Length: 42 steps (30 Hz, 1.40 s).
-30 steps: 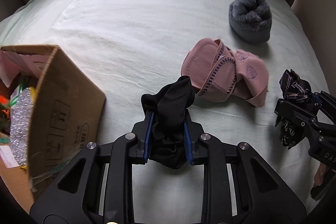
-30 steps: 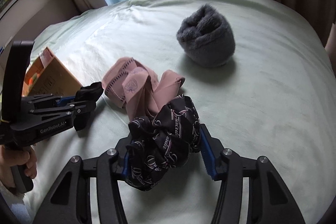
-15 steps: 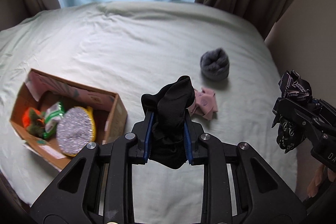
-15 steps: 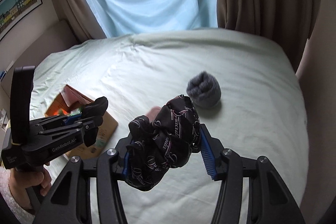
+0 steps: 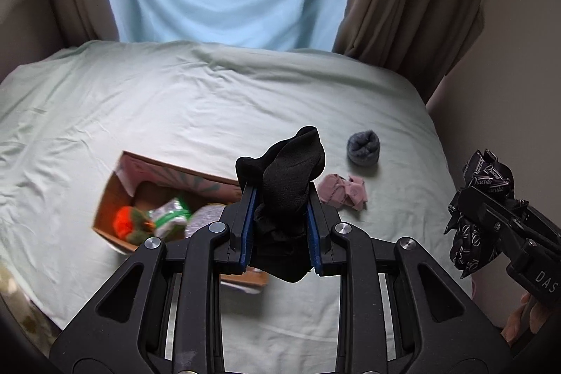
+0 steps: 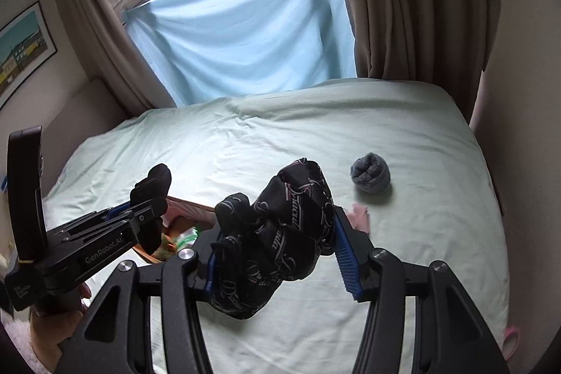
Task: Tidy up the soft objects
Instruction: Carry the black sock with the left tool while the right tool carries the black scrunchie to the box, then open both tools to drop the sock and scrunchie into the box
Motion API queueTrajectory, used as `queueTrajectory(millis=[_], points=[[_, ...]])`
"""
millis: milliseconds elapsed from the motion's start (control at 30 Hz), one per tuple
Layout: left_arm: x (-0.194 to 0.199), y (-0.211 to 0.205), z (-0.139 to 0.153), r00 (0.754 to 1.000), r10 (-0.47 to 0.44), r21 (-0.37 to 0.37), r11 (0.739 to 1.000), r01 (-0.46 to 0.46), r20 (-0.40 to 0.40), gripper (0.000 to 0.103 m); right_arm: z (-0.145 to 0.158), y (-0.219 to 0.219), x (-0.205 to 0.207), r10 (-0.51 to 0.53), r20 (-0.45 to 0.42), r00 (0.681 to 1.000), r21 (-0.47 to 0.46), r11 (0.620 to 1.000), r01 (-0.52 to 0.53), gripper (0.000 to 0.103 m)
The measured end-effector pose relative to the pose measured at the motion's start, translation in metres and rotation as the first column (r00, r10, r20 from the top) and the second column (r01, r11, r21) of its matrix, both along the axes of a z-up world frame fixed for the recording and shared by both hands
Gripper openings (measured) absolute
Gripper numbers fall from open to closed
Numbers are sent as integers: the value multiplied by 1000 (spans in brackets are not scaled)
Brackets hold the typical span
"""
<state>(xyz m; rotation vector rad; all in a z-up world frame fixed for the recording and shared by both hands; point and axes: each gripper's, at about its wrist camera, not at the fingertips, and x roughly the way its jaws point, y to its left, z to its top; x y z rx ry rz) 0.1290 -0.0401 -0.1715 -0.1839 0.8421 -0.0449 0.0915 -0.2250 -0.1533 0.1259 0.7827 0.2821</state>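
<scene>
The left gripper is clamping a plain black bundled sock between its blue-lined jaws, which are nearly closed on the thin fabric, so the bundle is standing up out of the grip at the centre of the left wrist view. The right gripper is holding a black rolled cloth printed with pale script lettering; its jaws are standing wider because this roll is bulkier, and the cloth is sagging below them at the lower centre of the right wrist view. Both bundles are being carried high above the pale green bed sheet, probably so that they are clearing the walls of the open brown cardboard box, which is lying at the centre left of the left wrist view. That box is already holding an orange and green soft toy and a silvery packet, so it is likely serving as the collecting place. A grey fluffy rolled sock and a pink folded cloth are lying on the sheet to the right of the black sock, close together but apart, not yet gathered. A hand is gripping the left handle at the lower left of the right wrist view.
</scene>
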Motion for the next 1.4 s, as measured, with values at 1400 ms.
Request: queueTrajectory(millis=[1400], points=[[104,249,-166,933,-54,39,997,73,-355,22,-165,264,138,9,-471,882,19,1000,0,50]])
